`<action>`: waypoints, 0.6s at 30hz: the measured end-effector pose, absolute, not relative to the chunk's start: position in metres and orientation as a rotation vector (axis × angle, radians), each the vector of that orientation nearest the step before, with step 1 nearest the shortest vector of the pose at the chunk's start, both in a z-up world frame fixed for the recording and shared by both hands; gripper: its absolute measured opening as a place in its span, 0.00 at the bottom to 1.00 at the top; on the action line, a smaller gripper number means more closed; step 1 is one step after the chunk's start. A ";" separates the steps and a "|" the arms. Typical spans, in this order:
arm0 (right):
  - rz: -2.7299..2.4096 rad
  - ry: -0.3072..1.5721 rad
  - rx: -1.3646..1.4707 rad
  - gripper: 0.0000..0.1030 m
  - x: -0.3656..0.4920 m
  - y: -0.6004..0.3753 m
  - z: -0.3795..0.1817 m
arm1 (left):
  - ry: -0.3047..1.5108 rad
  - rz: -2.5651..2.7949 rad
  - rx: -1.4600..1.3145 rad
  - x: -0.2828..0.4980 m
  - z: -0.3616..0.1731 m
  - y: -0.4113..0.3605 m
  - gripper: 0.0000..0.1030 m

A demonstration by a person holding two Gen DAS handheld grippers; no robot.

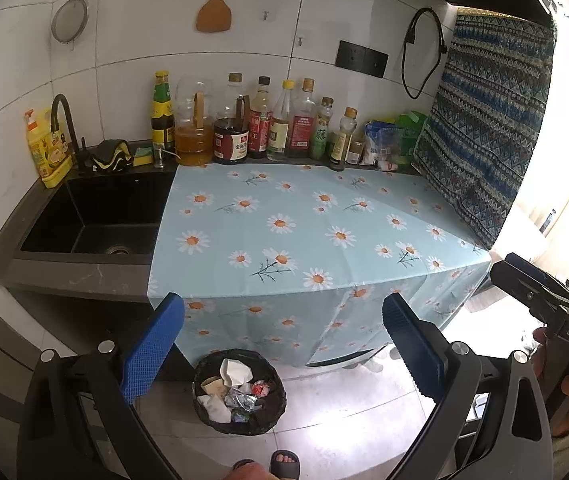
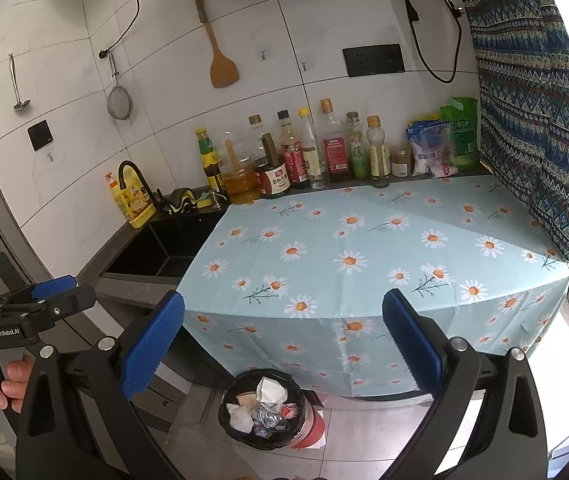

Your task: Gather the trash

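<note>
Left gripper point(image 1: 283, 344) and right gripper point(image 2: 283, 344) both held spread wide with nothing between the blue fingers point(image 1: 152, 348), hanging in front of the counter point(image 1: 304, 220) above the floor. Trash bin point(image 1: 239, 392) sits on the floor just below the counter edge, crumpled paper and wrappers point(image 1: 234, 390) inside; daisy cloth top shows no loose trash, only bottles point(image 1: 260, 120) along the wall. Judged: collecting looks finished or nearly so; next move would call for scanning sink point(image 1: 96, 216) and floor for leftovers.

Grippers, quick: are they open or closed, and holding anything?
Left gripper: open, holding nothing.
Right gripper: open, holding nothing.
</note>
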State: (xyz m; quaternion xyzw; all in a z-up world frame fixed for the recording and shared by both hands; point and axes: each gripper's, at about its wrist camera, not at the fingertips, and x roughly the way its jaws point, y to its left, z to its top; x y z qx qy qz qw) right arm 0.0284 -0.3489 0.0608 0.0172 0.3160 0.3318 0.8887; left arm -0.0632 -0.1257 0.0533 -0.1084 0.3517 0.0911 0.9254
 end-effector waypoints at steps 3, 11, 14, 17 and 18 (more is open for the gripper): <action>0.691 0.660 0.038 0.95 0.029 -0.350 0.061 | 0.726 0.175 -0.221 -0.062 0.052 -0.127 0.93; 0.685 0.670 0.031 0.95 0.028 -0.351 0.058 | 0.732 0.164 -0.211 -0.063 0.048 -0.133 0.93; 0.681 0.671 0.033 0.95 0.028 -0.351 0.058 | 0.735 0.160 -0.214 -0.063 0.048 -0.133 0.93; 0.683 0.675 0.032 0.95 0.028 -0.350 0.057 | 0.735 0.161 -0.208 -0.062 0.048 -0.134 0.93; 0.683 0.674 0.033 0.95 0.028 -0.350 0.057 | 0.735 0.161 -0.208 -0.062 0.048 -0.134 0.93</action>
